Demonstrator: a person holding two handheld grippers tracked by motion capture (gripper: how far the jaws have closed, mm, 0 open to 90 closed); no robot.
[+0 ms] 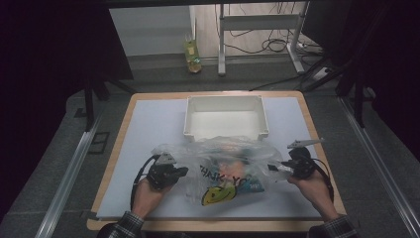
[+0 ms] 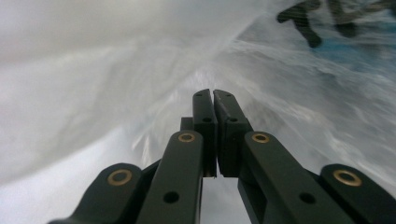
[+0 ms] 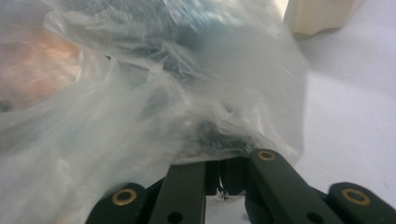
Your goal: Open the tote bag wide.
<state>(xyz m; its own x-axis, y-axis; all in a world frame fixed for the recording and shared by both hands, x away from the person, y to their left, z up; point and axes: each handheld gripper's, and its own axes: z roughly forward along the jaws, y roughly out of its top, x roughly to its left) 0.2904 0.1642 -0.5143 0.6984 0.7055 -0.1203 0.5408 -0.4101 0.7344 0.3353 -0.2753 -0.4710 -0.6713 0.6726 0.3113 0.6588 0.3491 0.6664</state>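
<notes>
A clear plastic bag printed with a yellow smiley and dark lettering lies on the white mat, with orange and blue things blurred inside it. My left gripper is at the bag's left end. In the left gripper view the gripper has its jaws pressed together and the bag's film gathers at their tips. My right gripper is at the bag's right end. In the right gripper view the gripper is shut, and crumpled bag plastic is bunched over its tips.
A white open bin stands just behind the bag at the middle back of the mat; its corner shows in the right gripper view. A yellow bottle stands on the floor beyond the table.
</notes>
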